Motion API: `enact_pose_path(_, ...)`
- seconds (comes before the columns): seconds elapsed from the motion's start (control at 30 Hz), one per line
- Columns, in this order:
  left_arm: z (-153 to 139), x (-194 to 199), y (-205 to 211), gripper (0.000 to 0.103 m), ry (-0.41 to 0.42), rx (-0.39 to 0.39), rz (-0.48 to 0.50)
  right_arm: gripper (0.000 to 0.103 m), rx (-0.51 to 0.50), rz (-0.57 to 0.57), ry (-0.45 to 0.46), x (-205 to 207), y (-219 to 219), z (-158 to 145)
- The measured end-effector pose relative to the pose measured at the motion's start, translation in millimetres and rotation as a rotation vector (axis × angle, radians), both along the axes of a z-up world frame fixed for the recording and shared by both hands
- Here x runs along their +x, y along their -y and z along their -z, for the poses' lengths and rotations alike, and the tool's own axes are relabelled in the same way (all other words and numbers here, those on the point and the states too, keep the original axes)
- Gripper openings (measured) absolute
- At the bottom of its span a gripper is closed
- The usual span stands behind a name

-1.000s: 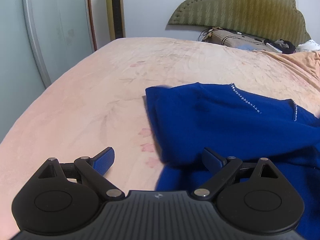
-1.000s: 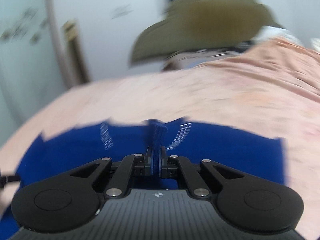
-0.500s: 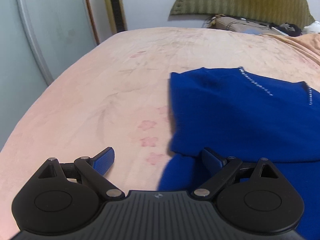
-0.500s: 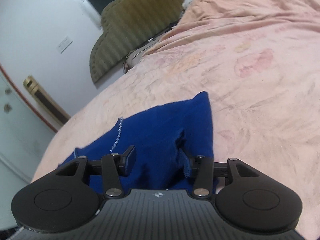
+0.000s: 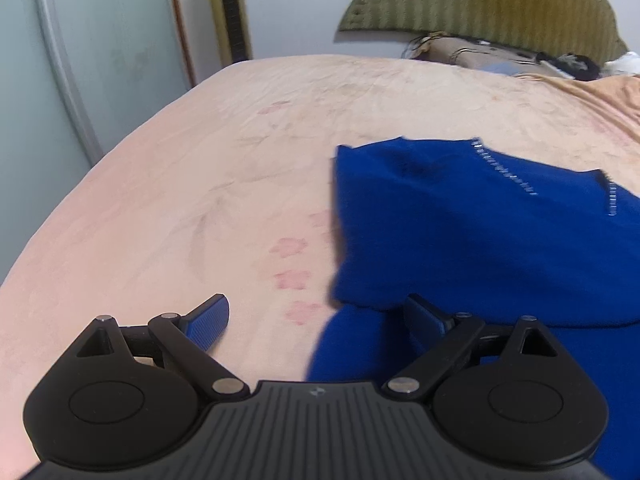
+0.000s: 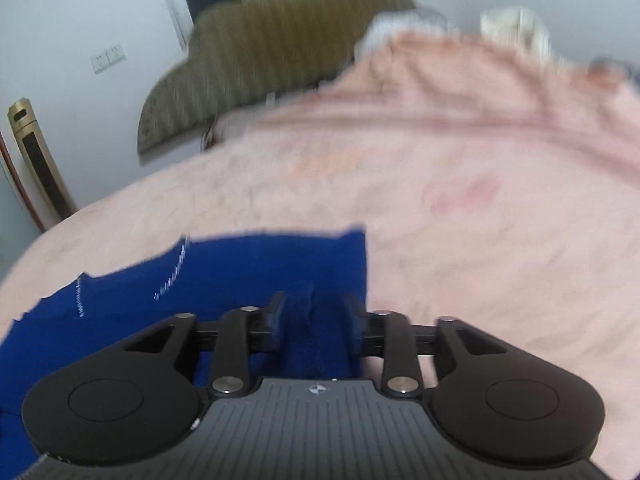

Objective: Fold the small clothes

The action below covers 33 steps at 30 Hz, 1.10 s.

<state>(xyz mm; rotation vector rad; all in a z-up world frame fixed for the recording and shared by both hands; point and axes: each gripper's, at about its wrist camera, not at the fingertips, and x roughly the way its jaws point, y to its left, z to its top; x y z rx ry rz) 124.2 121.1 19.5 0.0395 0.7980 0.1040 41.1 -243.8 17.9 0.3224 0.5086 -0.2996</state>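
Observation:
A blue garment [image 5: 480, 240] with small sparkly trim lies folded over on the pink bed cover [image 5: 200, 200]. My left gripper [image 5: 316, 308] is open wide at the garment's near left edge, one finger over the bare cover, the other over blue fabric. In the right wrist view the same garment [image 6: 240, 272] lies at lower left. My right gripper [image 6: 314, 304] hovers low over its right edge, jaws opening. A loose ridge of blue fabric stands between the pads, which do not press on it.
An olive headboard [image 5: 480, 0] and a pile of bedding and small items [image 5: 500, 60] stand at the far end. A tall gold appliance [image 6: 36, 168] and a frosted door [image 5: 60, 80] stand beyond the bed's left edge. Rumpled pink blanket [image 6: 500, 100] rises at the right.
The right gripper was shut on a pinch of blue fabric and has opened, leaving the fabric on the bed. The folded-over part now lies flat. The left gripper stays open.

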Motion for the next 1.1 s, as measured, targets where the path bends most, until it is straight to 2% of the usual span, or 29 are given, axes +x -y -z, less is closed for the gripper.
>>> enact_pose_path(0.03,-0.4,-0.2,3.9,0.095,0.001,0.003,0.013,0.056,-0.056,-0.021,0.021,-3.1,-10.1,-6.0)
enact_pose_path(0.1,0.7,0.2,11.1,0.095,-0.004,0.019,0.023,0.069,-0.113,-0.126,0.025,-0.8,-27.7,-10.6)
enact_pose_path(0.13,1.7,-0.3,13.2,0.095,-0.008,0.022,0.025,0.078,-0.111,-0.185,0.002,4.5,-33.4,-8.9)
enact_pose_path(0.17,2.3,-1.2,14.6,0.095,-0.011,0.019,0.027,0.080,-0.097,-0.232,-0.048,12.6,-36.8,-4.4)
enact_pose_path(0.23,3.2,-4.3,14.9,0.095,-0.016,0.005,0.033,0.079,-0.082,-0.249,-0.140,25.7,-37.5,6.5)
enact_pose_path(0.3,3.5,-8.4,15.3,0.095,-0.016,0.005,0.040,0.080,-0.104,-0.203,-0.169,26.7,-34.7,10.7)
enact_pose_path(0.37,4.8,-11.0,15.9,0.095,-0.021,0.014,0.044,0.083,-0.096,-0.169,-0.135,15.7,-31.6,3.7)
enact_pose_path(0.43,5.2,-13.8,15.9,0.095,-0.024,0.005,0.045,0.090,-0.071,-0.201,-0.093,4.9,-31.8,-3.4)
enact_pose_path(0.5,5.1,-17.6,16.1,0.095,-0.026,-0.012,0.048,0.094,-0.075,-0.236,-0.089,-0.1,-35.4,-4.8)
enact_pose_path(0.63,4.3,-29.2,17.4,0.095,-0.022,-0.011,0.064,0.093,-0.123,-0.267,-0.153,-6.6,-46.5,1.8)
enact_pose_path(0.87,5.2,-54.9,17.4,0.095,-0.016,-0.007,0.093,0.097,-0.035,-0.291,-0.071,-52.1,-53.2,-8.4)
enact_pose_path(1.0,5.8,-86.1,10.1,0.095,0.032,0.020,0.105,0.099,0.018,-0.370,-0.061,-75.2,-66.7,-2.0)
enact_pose_path(1.1,4.8,-113.8,-2.1,0.095,0.100,0.097,0.066,0.099,-0.056,-0.357,-0.055,-93.3,-78.6,2.1)
